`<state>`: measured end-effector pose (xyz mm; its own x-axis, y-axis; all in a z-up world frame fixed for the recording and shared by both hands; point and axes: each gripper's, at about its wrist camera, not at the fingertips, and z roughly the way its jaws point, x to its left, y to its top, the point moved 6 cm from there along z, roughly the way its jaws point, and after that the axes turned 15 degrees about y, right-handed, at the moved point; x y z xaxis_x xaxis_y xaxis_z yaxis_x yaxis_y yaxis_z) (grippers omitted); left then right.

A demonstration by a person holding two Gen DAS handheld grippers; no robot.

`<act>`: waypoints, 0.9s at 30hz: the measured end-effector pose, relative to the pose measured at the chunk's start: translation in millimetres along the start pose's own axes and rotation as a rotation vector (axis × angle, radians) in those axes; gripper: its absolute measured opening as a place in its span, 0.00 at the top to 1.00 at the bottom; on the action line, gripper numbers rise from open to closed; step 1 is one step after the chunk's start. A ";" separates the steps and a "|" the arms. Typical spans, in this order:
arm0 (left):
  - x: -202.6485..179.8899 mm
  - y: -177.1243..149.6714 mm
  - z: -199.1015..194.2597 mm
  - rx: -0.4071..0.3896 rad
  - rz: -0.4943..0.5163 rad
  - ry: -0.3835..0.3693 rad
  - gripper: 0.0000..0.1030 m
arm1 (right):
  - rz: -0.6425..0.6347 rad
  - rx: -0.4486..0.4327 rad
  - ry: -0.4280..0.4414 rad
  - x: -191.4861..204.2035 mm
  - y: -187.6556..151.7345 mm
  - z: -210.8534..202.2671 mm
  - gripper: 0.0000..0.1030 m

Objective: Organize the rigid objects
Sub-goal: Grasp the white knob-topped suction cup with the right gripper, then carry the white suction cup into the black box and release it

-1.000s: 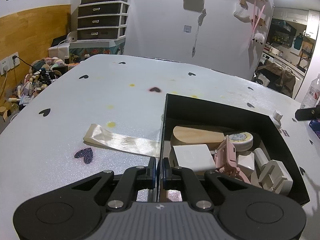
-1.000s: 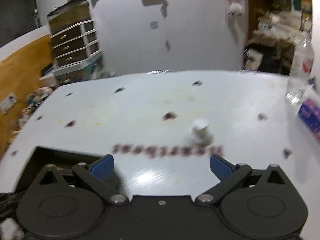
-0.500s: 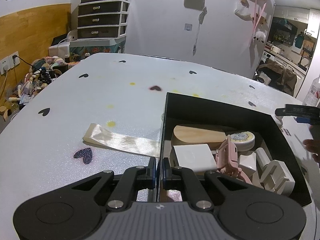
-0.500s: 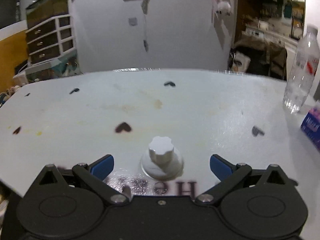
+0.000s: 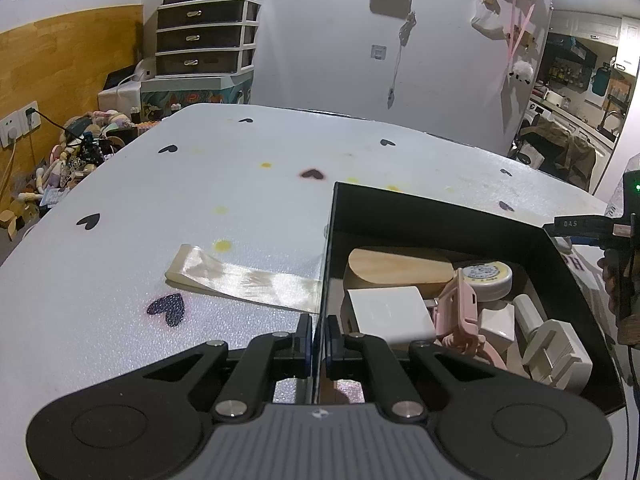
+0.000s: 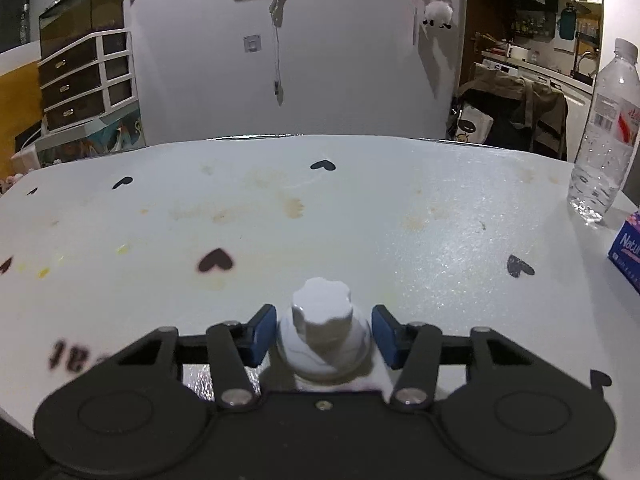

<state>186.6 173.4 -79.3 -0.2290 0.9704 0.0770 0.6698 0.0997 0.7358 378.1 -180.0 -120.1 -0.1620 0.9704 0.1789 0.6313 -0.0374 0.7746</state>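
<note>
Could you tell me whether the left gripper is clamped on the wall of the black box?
Yes, the left gripper has its fingers pressed on either side of the black box wall.

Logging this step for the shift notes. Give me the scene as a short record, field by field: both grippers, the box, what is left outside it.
left gripper: shut on black box wall
black box: open, on the white table
box contents: wooden piece, white block, pink clip, round tin, other white items
right gripper: fingers either side of white knob, contact unclear
white knob: upright on table, outside box
also on table: water bottle, blue pack
</note>
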 end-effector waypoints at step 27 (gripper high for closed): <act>-1.0 0.0 1.1 0.000 0.000 -0.002 0.94 | -0.281 -0.015 0.609 179.2 7.9 -153.9 0.50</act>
<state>187.6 172.7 -80.1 -0.2269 0.9710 0.0757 0.6702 0.0993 0.7355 237.3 -43.2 11.4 -0.7208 0.6359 0.2757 0.4923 0.1897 0.8495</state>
